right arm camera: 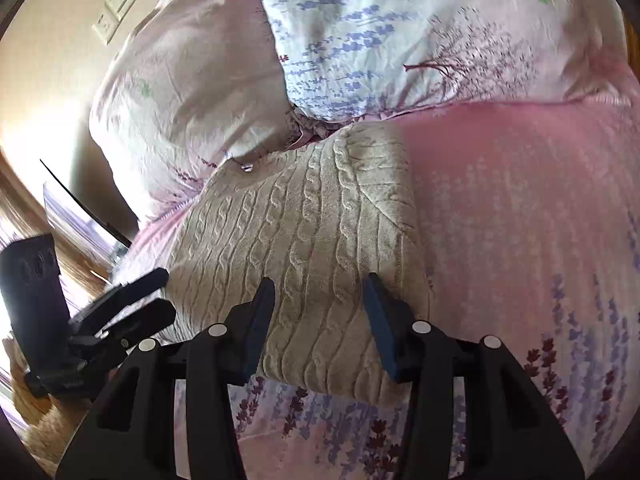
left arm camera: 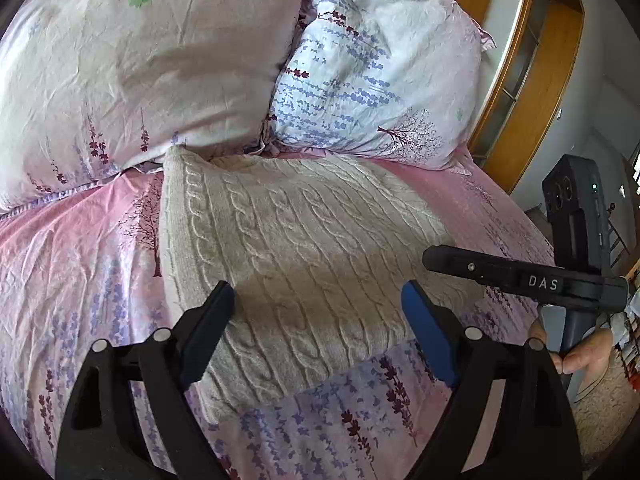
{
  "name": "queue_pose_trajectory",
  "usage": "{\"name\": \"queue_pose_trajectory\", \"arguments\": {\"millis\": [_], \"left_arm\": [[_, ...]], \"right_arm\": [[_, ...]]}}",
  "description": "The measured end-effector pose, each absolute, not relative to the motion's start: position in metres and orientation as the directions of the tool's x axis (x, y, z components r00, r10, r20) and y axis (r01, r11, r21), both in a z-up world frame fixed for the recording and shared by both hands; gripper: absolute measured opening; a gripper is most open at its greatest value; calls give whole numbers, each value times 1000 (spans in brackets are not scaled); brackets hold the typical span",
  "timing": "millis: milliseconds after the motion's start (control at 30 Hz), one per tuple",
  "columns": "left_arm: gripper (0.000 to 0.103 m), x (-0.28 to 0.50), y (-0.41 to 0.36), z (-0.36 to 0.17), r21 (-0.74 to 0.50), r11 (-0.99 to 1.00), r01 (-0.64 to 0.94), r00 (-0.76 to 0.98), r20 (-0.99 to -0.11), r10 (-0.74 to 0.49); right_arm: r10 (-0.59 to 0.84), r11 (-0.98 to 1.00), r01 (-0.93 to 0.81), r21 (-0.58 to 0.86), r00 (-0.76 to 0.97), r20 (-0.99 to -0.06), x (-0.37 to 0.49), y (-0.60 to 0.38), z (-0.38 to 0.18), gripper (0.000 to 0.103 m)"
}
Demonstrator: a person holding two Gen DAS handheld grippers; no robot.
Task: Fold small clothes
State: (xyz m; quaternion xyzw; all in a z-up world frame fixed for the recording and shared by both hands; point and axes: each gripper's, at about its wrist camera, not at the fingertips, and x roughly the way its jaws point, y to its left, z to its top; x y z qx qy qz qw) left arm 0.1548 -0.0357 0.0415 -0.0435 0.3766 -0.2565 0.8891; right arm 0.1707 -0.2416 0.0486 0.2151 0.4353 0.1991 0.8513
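Observation:
A cream cable-knit sweater [left arm camera: 296, 248] lies folded into a rectangle on the pink floral bedsheet [left arm camera: 72, 264]. My left gripper [left arm camera: 318, 296] is open and empty, its jaws hovering just above the sweater's near edge. The right gripper [left arm camera: 520, 280] shows from the side at the sweater's right edge. In the right wrist view the sweater [right arm camera: 304, 240] fills the middle, and my right gripper [right arm camera: 320, 292] is open and empty over its near edge. The left gripper [right arm camera: 132, 300] shows at the sweater's left side there.
Two floral pillows [left arm camera: 132, 72] [left arm camera: 372, 76] lean at the head of the bed, just behind the sweater. A wooden headboard and shelf [left arm camera: 532, 80] stand at the right. The bed's right edge drops to the floor [left arm camera: 600, 412]. A wall switch [right arm camera: 116, 8] shows in the right wrist view.

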Motion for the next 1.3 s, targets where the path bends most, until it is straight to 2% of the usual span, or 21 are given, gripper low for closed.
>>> {"name": "queue_pose_trajectory", "arguments": {"millis": [100,200,267,300,333,367,400,500,667,800,1000,1300], "left_arm": [[88,158,-33,41,-309,865,396,587,-639,-497],[90,148,-25,50,-302,875,378,610,-630,-481],[100,137,-16,55,-244,913,327,659,-634,-405],[101,130,-9,57,-217,929,300,685,-629,-368],[101,125,-4,57,-204,938,281,697,-628,-346],[101,120,2,57,-189,949,253,703,-638,-314],[101,117,8,55,-177,958,225,705,-649,-285],[101,109,20,43,-138,979,150,683,-701,-203],[101,101,23,18,-93,992,90,619,-774,-129],[101,100,14,6,-28,997,73,595,-801,-66],[101,103,-1,-9,-6,995,96,552,-832,-59],[101,104,0,-13,-33,995,94,578,-812,-82]], "right_arm": [[599,746,-91,660,526,-604,172,-258,44,49],[571,770,-91,631,539,-619,160,-259,59,55],[505,826,-108,554,578,-641,145,-254,73,73],[482,844,-118,523,594,-644,139,-252,78,77],[452,867,-131,481,615,-646,129,-248,84,84],[428,882,-134,452,626,-652,123,-246,86,96],[401,897,-129,422,638,-658,117,-244,88,102],[356,923,-137,358,656,-666,101,-234,89,102],[178,983,-83,162,621,-763,94,-212,75,102],[158,987,-68,146,589,-792,91,-203,59,102],[80,997,-52,61,559,-825,89,-190,40,102],[55,998,-61,25,545,-837,89,-183,34,102]]}}
